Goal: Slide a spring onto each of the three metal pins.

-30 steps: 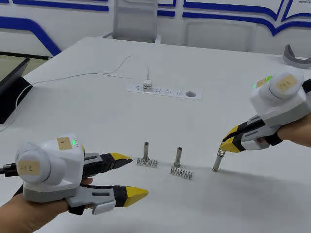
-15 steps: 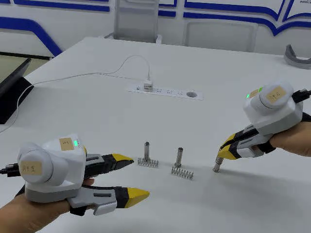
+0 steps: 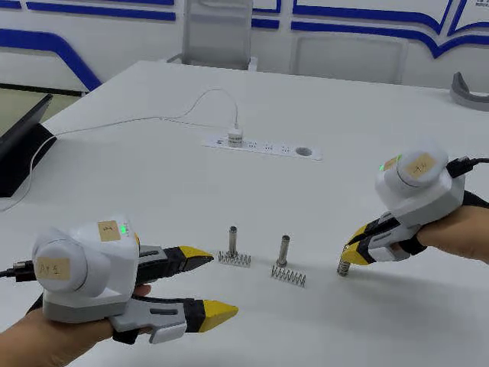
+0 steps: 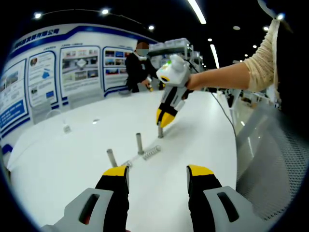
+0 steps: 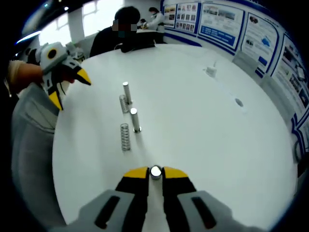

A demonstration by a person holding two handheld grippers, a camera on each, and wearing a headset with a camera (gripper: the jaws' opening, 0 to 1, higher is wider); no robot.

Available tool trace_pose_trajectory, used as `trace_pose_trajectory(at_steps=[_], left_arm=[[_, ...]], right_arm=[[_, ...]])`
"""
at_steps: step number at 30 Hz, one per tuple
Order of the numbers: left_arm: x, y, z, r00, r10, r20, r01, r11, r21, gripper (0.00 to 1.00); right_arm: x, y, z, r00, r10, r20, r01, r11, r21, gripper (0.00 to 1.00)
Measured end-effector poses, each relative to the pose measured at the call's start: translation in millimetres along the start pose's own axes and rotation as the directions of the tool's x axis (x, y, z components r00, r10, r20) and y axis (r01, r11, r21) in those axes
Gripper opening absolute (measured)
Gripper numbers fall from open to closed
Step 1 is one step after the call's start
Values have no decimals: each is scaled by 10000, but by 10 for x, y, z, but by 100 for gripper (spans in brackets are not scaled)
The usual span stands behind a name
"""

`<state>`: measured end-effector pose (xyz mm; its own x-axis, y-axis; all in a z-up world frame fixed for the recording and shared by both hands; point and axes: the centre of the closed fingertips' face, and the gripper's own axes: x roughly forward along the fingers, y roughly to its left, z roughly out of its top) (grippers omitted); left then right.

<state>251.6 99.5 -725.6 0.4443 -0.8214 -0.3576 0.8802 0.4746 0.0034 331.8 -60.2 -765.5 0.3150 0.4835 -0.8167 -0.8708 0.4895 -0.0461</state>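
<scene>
Three metal pins stand upright in a row on the white table (image 3: 153,183). The left pin (image 3: 232,239) has a spring (image 3: 234,259) lying at its foot. The middle pin (image 3: 283,249) has another loose spring (image 3: 288,275) beside it. My right gripper (image 3: 352,250) is low over the right pin (image 3: 344,267), shut on a spring that sits around that pin. In the right gripper view the pin's round top (image 5: 155,172) shows between the yellow tips. My left gripper (image 3: 218,283) hovers open near the table's front left, with nothing between its fingers.
A white power strip (image 3: 262,144) with a plug and a cable lies at mid-table. At the left edge sits a dark screen (image 3: 19,145), and a chair (image 3: 216,34) stands behind the table. A grey curved object (image 3: 470,90) rests at the far right.
My right gripper has come down along the right pin, taking the spring down toward the table. The left gripper has hardly moved.
</scene>
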Motion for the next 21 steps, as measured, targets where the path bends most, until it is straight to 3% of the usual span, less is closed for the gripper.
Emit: trace_pose_trajectory(at_steps=[21], left_arm=[[2,17,-2,10000,37,3,-37,10000,10,48]], right_arm=[[-66,18,112,9987,-88,494,103,9995,-311,18]])
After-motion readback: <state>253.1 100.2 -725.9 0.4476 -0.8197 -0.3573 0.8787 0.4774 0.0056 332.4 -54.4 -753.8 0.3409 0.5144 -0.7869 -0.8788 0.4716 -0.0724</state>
